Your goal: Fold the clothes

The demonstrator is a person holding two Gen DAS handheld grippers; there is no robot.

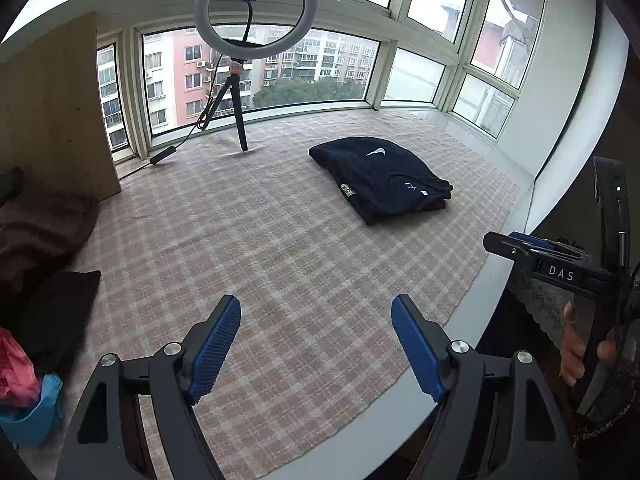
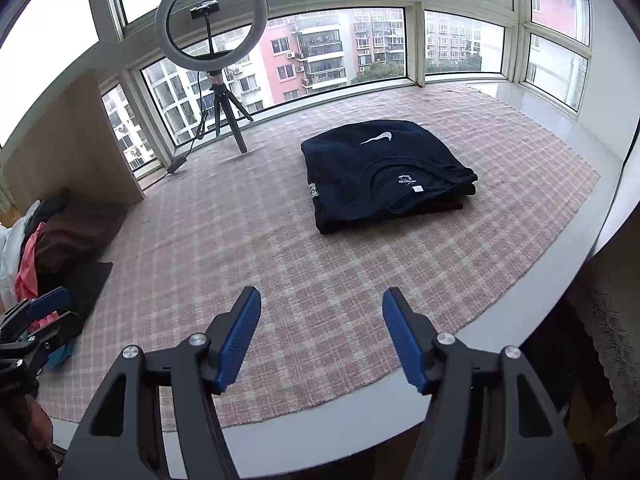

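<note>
Left gripper (image 1: 316, 324), right gripper (image 2: 322, 316) — jaws apart, empty, over checked cloth (image 2: 280, 248); folded navy shirt (image 2: 384, 172) upon it — ring light (image 2: 211, 16), bay windows (image 2: 340, 48) behind.

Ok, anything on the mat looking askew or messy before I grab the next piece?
Folded navy shirt sits neatly. Only the unfolded clothes pile at the mat's left edge looks jumbled.

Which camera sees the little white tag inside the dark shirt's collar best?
The right wrist view: the folded dark shirt looks bigger there, and its white tag is clear. The left wrist view shows the tag too, smaller and harder to make out.
</note>
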